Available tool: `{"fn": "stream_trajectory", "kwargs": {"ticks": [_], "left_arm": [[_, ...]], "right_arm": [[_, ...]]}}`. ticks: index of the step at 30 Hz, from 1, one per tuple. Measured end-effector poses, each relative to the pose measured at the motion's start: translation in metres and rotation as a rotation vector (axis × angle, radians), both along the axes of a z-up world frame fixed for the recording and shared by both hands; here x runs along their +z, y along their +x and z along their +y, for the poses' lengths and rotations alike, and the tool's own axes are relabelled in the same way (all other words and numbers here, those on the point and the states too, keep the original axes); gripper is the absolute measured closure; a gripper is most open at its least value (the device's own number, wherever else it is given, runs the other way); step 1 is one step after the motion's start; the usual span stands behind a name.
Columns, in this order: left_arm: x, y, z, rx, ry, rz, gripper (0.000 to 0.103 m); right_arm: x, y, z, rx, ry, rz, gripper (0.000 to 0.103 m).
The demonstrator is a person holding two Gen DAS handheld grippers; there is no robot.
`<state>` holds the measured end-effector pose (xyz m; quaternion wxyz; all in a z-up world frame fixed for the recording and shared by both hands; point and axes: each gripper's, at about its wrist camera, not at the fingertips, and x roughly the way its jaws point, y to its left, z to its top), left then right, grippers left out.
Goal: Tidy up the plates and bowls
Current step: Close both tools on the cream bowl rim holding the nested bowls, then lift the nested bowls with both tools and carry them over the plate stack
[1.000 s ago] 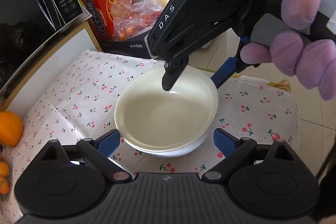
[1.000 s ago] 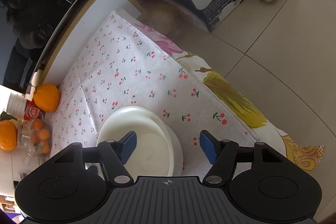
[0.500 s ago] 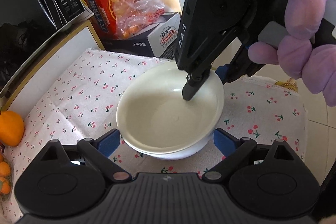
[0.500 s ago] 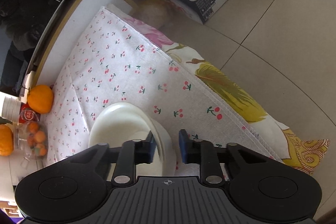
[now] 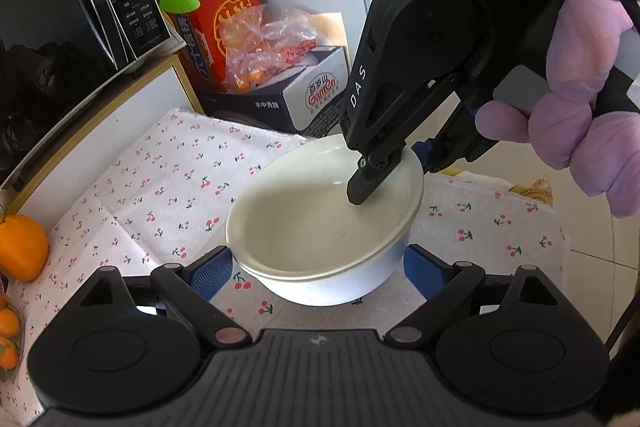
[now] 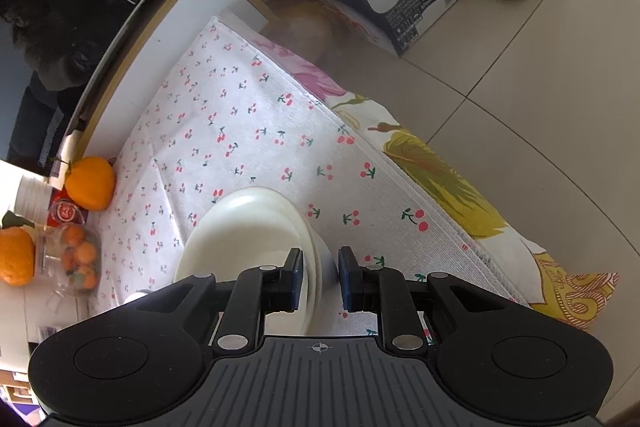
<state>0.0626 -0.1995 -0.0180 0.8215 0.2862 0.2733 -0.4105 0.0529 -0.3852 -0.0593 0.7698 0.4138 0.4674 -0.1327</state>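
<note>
White and shiny, the two stacked bowls [image 5: 324,227] on the cherry cloth [image 5: 160,187] look hard, slippery and breakable, so the right gripper [image 6: 320,281] pinches the rim while the left gripper [image 5: 318,273], closing a little, waits wide around them.

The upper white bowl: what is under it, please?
Under the upper white bowl sits a second white bowl, nested, on the cherry-print cloth. The second bowl's inside is covered.
</note>
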Motion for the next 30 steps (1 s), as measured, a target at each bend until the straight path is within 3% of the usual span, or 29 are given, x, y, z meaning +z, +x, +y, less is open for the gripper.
{"fn": "stream_trajectory", "kwargs": {"ticks": [18, 30], "left_arm": [[0.024, -0.013, 0.022, 0.02, -0.072, -0.05, 0.011], [0.037, -0.019, 0.051, 0.066, -0.114, -0.068, 0.011]], "right_arm": [[0.028, -0.005, 0.021, 0.059, 0.015, -0.059, 0.084], [0.044, 0.003, 0.058, 0.142, 0.034, -0.1, 0.084]]}}
